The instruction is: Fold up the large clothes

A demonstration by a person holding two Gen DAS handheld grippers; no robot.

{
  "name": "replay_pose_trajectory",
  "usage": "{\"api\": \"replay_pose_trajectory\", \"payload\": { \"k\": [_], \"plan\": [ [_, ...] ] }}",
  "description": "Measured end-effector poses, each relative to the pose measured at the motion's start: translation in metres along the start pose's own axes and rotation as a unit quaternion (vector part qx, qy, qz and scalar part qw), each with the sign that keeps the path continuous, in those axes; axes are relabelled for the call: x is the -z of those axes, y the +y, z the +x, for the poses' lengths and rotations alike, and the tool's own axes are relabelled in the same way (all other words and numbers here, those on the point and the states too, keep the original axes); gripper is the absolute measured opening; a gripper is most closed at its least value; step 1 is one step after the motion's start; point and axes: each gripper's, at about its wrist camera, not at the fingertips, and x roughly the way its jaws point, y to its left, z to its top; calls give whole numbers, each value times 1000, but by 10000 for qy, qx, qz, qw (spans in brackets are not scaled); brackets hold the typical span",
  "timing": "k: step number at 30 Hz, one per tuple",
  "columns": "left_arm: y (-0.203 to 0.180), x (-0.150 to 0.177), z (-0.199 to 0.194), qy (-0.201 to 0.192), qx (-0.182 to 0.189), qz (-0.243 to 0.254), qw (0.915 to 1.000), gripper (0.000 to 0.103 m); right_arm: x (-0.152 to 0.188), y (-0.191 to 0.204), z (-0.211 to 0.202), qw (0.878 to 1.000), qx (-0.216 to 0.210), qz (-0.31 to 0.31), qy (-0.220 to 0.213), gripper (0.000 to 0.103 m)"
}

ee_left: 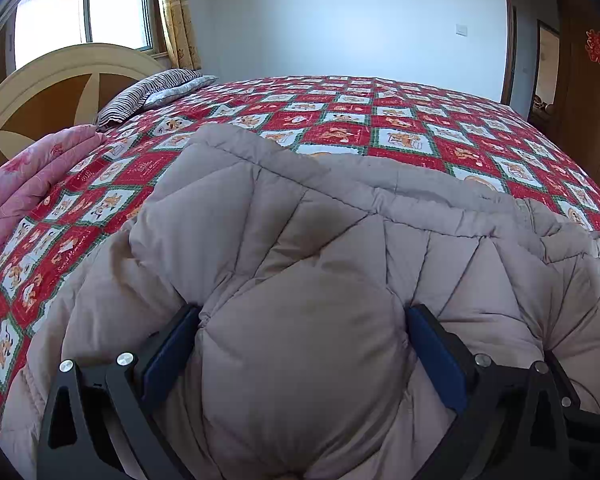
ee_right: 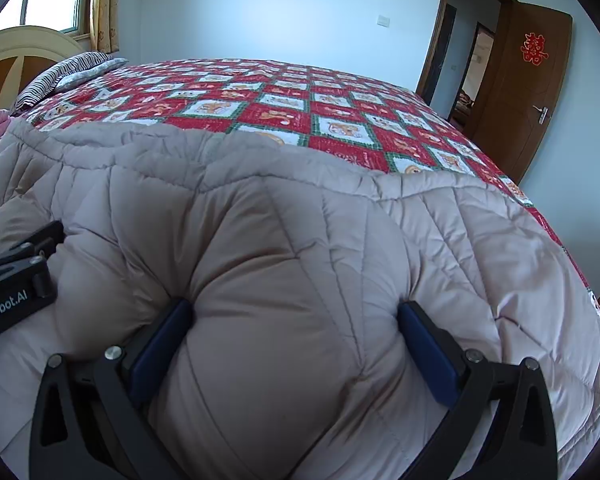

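A large beige padded coat [ee_left: 260, 208] lies spread over the near part of the bed, its stitched hem toward the far side. My left gripper [ee_left: 302, 312] has its blue pads pressed into a thick puffy fold of the coat, which bulges up between the widely spaced fingers. In the right wrist view the same coat [ee_right: 260, 200] fills the foreground. My right gripper [ee_right: 296, 308] squeezes a similar thick fold between its pads. The two grippers hold the coat side by side, and the left gripper's black body [ee_right: 24, 276] shows at the left edge. The fabric hides the fingertips.
The bed wears a red, white and green patchwork quilt [ee_left: 340, 120]. A folded pink duvet [ee_left: 40, 176] and a striped pillow [ee_left: 148, 92] lie by the headboard [ee_left: 48, 92] at the left. A brown door [ee_right: 512, 100] stands open at the right.
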Motion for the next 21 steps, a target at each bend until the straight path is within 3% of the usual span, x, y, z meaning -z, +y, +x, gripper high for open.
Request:
{"api": "replay_pose_trajectory", "payload": {
  "k": [7, 11, 17, 19, 21],
  "plan": [
    [0, 0, 0, 6, 21, -11, 10000, 102, -1, 0, 1, 10000, 29, -40, 18, 103],
    [9, -7, -10, 328, 293, 209, 9988, 102, -1, -4, -19, 9999, -17, -171, 17, 103],
    [97, 16, -94, -615, -194, -273, 9975, 102, 40, -21, -86, 9983, -243, -60, -529, 103],
    [129, 33, -101, -553, -359, -593, 9961, 102, 56, -14, -84, 9988, -196, -191, -415, 103],
    [149, 48, -95, -277, -230, -842, 9958, 102, 68, -10, -79, 9986, -154, -257, -431, 103]
  ]
}}
